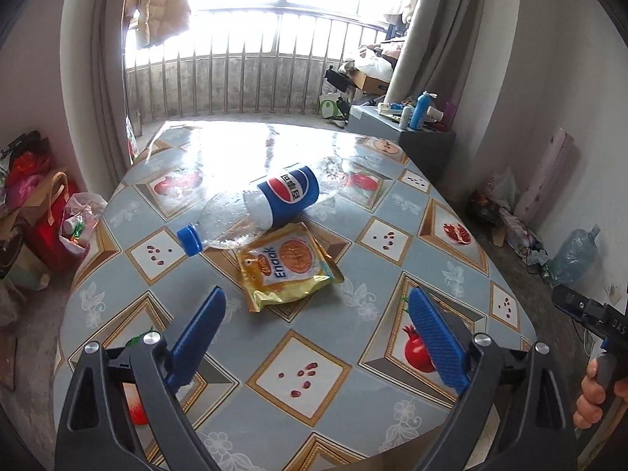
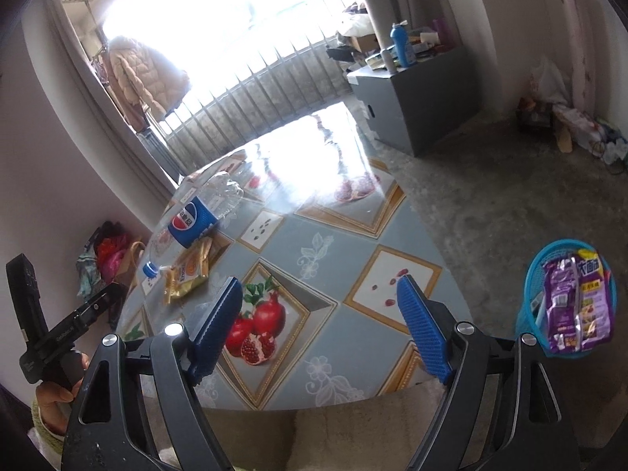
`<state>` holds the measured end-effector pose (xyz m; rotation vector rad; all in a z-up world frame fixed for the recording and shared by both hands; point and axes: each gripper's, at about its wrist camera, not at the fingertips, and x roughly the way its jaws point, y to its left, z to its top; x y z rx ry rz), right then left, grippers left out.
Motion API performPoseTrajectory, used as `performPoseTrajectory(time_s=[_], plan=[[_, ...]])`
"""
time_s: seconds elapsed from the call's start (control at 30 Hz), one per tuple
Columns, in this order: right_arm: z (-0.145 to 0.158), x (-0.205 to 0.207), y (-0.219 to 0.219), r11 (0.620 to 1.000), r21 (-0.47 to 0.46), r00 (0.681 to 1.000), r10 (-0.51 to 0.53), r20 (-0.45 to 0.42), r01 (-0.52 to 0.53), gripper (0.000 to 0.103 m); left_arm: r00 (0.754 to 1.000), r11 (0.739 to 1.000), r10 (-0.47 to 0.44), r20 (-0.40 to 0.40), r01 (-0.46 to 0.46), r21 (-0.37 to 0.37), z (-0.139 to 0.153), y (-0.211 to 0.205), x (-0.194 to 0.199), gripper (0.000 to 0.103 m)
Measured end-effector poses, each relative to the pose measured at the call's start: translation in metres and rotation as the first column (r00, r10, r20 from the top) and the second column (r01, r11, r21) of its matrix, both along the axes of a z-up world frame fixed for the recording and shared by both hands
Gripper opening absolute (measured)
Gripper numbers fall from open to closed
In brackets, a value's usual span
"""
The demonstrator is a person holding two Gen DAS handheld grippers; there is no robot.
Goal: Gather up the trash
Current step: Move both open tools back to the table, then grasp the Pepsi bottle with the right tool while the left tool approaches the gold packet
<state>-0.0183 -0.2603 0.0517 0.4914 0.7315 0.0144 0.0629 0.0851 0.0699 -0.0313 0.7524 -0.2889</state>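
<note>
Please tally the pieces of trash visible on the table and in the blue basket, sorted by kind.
Plastic bottles: 1, the Pepsi bottle on the table.
Snack wrappers: 2, the yellow wrapper on the table and the purple wrapper in the basket.
Total: 3

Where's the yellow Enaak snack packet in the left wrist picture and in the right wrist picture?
Left wrist: the Enaak snack packet lies centre frame, ahead of the open left gripper.
Right wrist: the packet sits at left, far across the table.
Shared landmark: the Pepsi bottle lying across its far edge.
</note>
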Motion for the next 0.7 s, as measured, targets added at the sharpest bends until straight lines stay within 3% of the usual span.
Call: performPoseTrajectory(time_s=[0.23, 0.5, 0.7], plan=[[-0.003, 0.021, 0.019, 0.998, 0.025, 0.998, 0.063, -0.029, -0.062, 0.077, 0.999, 0.999, 0.031, 0.033, -0.03, -0.028, 0.001, 0.02, 0.013, 0.092], [-0.012, 0.064, 0.051, 0.981, 0.096, 0.981, 0.178, -0.072, -0.171, 0.066, 0.994, 0.995, 0.083, 0.066, -0.078, -0.063, 0.005, 0.054, 0.039, 0.092], [-0.017, 0.1, 0.079, 0.953, 0.176, 0.96, 0.265, -0.085, -0.247, 0.061, 0.991, 0.989, 0.125, 0.047, -0.121, -0.091, 0.001, 0.081, 0.069, 0.083]])
